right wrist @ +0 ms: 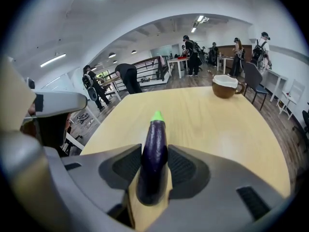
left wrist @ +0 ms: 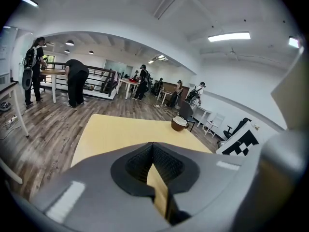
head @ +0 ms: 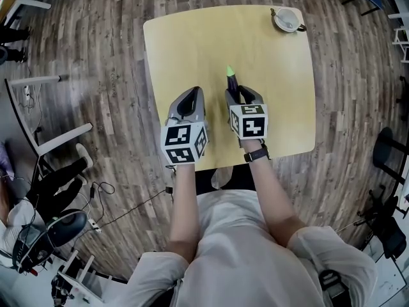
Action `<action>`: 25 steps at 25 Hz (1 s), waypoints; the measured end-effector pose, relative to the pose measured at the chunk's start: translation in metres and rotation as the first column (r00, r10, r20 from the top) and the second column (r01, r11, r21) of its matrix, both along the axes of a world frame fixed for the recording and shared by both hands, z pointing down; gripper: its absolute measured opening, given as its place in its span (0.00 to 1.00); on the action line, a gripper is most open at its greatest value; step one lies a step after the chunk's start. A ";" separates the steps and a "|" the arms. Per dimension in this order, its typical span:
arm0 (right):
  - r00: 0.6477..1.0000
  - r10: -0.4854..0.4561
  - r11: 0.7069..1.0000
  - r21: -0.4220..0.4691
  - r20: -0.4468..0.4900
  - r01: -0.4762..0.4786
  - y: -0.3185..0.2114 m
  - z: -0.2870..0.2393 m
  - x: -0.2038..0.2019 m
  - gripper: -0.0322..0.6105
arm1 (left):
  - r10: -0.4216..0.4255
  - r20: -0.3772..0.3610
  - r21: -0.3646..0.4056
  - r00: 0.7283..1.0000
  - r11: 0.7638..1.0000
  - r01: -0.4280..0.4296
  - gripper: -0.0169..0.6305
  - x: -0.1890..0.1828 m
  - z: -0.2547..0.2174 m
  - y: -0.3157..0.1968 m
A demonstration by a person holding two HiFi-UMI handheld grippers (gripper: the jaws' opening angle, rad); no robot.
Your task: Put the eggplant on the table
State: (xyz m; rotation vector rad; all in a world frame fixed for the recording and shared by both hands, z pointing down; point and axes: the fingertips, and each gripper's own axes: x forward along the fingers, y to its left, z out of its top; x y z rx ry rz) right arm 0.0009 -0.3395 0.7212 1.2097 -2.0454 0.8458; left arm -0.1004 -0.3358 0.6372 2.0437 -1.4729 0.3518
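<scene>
A dark purple eggplant (right wrist: 154, 153) with a light green tip is clamped between the pads of my right gripper (right wrist: 155, 161), its tip pointing away from me over the yellow table (right wrist: 203, 124). In the head view the eggplant (head: 232, 82) sticks out ahead of the right gripper (head: 238, 93), above the table's middle (head: 192, 50). My left gripper (head: 188, 104) hangs beside it to the left. In the left gripper view the left gripper (left wrist: 153, 161) has its jaws closed together with nothing between them.
A brown cup with a white inside (head: 286, 20) sits on a saucer at the table's far right corner, also seen as the cup (right wrist: 226, 86) and the cup (left wrist: 179, 123). Wooden floor surrounds the table. People, desks and chairs stand farther back in the room.
</scene>
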 end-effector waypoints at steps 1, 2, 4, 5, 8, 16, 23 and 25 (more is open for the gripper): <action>1.000 -0.001 1.000 -0.008 -0.003 0.001 0.002 0.004 0.000 0.32 | 0.000 -0.001 -0.001 1.000 1.000 0.000 0.04 0.000 0.001 0.000; 1.000 -0.002 1.000 -0.017 -0.006 0.002 0.003 0.008 0.000 0.32 | 0.000 -0.002 -0.001 1.000 1.000 0.000 0.04 0.000 0.002 0.001; 1.000 0.000 0.999 -0.035 -0.011 0.000 0.005 0.016 0.000 0.32 | 0.003 -0.001 -0.001 1.000 1.000 -0.003 0.04 0.003 0.003 0.001; 1.000 0.001 0.999 -0.042 -0.013 -0.002 0.006 0.019 0.000 0.32 | 0.005 0.000 0.000 1.000 1.000 -0.005 0.04 0.004 0.002 0.001; 1.000 0.018 0.999 -0.041 -0.011 -0.018 0.007 0.022 0.000 0.32 | 0.007 0.003 0.004 1.000 1.000 -0.007 0.04 0.003 0.000 0.003; 0.998 0.052 0.998 -0.029 0.035 -0.051 0.009 0.024 -0.005 0.39 | -0.012 0.007 0.034 1.000 0.999 0.012 0.04 -0.009 -0.014 0.006; 0.994 0.056 0.994 0.085 0.091 -0.064 0.002 -0.021 -0.009 0.42 | -0.027 0.008 0.094 1.000 0.995 0.027 0.04 -0.021 -0.042 0.004; 0.994 0.057 0.991 0.117 0.098 -0.069 0.000 -0.038 -0.007 0.42 | -0.031 0.006 0.115 1.000 0.993 0.030 0.04 -0.024 -0.052 0.002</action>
